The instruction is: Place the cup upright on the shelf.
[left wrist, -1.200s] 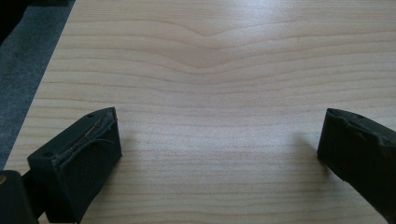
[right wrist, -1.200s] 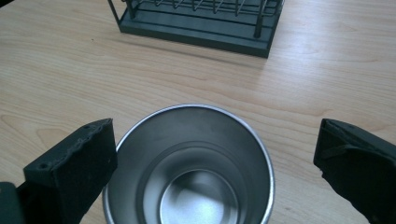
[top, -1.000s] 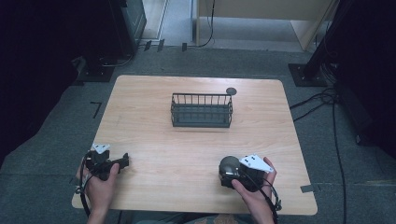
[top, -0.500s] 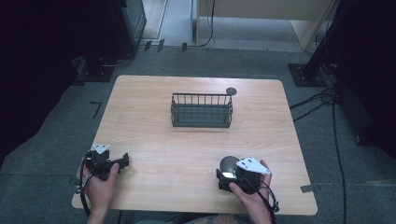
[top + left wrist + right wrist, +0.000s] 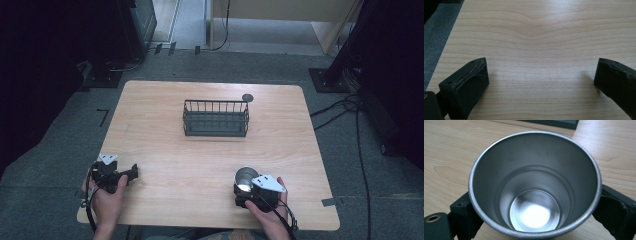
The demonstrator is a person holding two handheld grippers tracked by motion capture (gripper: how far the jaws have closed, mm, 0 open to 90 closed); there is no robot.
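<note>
Steel cup [image 5: 535,187] clamped between right gripper [image 5: 248,191] jaws; left gripper [image 5: 541,80] wide, empty; wire basket [image 5: 215,119] well beyond, nothing between.

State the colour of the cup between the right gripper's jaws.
Plain silver metal cup, unpatterned; the right gripper view shows it best.

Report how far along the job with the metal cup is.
Done: the right gripper has its jaws on either side of the metal cup, near the table's front edge. In hand: gripping the cup. Left: probably carrying it to the wire basket. The left gripper rests open.
</note>
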